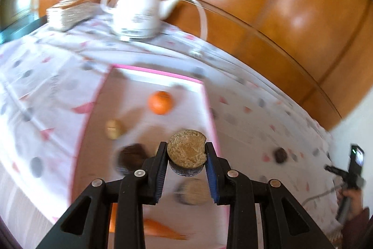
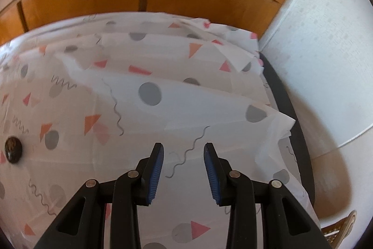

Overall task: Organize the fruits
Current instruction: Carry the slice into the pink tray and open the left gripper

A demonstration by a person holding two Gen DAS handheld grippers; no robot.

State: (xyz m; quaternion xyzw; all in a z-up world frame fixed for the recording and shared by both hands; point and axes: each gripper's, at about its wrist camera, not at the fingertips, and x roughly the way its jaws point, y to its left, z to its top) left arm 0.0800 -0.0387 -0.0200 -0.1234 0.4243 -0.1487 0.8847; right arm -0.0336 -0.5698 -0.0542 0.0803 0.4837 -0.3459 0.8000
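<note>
My left gripper (image 1: 186, 151) is shut on a halved dark fruit with a tan cut face (image 1: 187, 151), held above a pink-rimmed tray (image 1: 211, 113). On the tray lie an orange (image 1: 160, 102), a small tan fruit (image 1: 113, 129), a dark round fruit (image 1: 130, 158), another blurred halved fruit (image 1: 192, 191) under the jaws, and a carrot (image 1: 163, 229) at the near end. A dark fruit (image 1: 280, 155) lies on the cloth right of the tray; it also shows in the right wrist view (image 2: 13, 149). My right gripper (image 2: 183, 156) is open and empty above the cloth.
A white teapot (image 1: 137, 9) and a stack of dishes (image 1: 67, 13) stand at the back of the patterned tablecloth (image 2: 149, 113). Wooden panelling (image 1: 256, 4) runs behind. The other hand-held gripper (image 1: 352, 179) shows at the right edge. A white wall (image 2: 326, 62) bounds the right.
</note>
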